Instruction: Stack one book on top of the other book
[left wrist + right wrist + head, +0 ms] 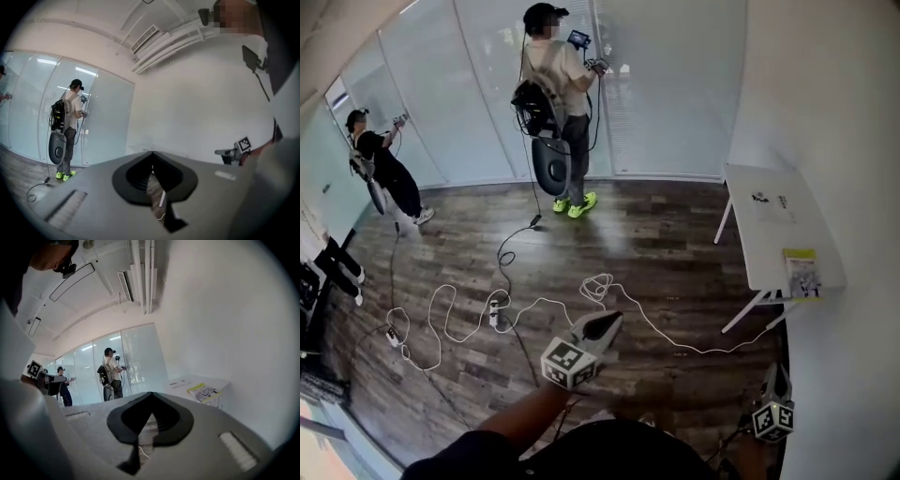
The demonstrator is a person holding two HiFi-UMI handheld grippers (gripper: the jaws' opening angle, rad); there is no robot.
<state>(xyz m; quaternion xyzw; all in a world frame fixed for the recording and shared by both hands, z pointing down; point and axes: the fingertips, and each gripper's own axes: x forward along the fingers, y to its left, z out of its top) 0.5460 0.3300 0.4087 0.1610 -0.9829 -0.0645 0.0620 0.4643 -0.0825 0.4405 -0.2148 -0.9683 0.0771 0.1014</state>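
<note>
My left tongs [606,323] are closed tip to tip with nothing between them, and they are held out nearly level over the floor [675,244], well apart from any book. My right tongs [776,373] are closed and empty too, low at the right and nearer the white table [759,248] that stands along the wall. Both of the task's 2 books lie flat on that table. The white book [773,201] is on its far half, about midway between the long edges. The yellow book [802,272] is at the near end, close to the near corner on the wall side (a white cable [597,284] loops over the floor between me and the table). From the right gripper view the yellow book [205,391] looks thin and glossy, so I judge it light, floppy and likely to slip on a smooth cover. I would open 1 pair of tongs, nudge the book until an edge overhangs the table's near edge, and pinch it at the spine, where it should be stiffest. I would then carry it level so it does not sag or fan open.
</note>
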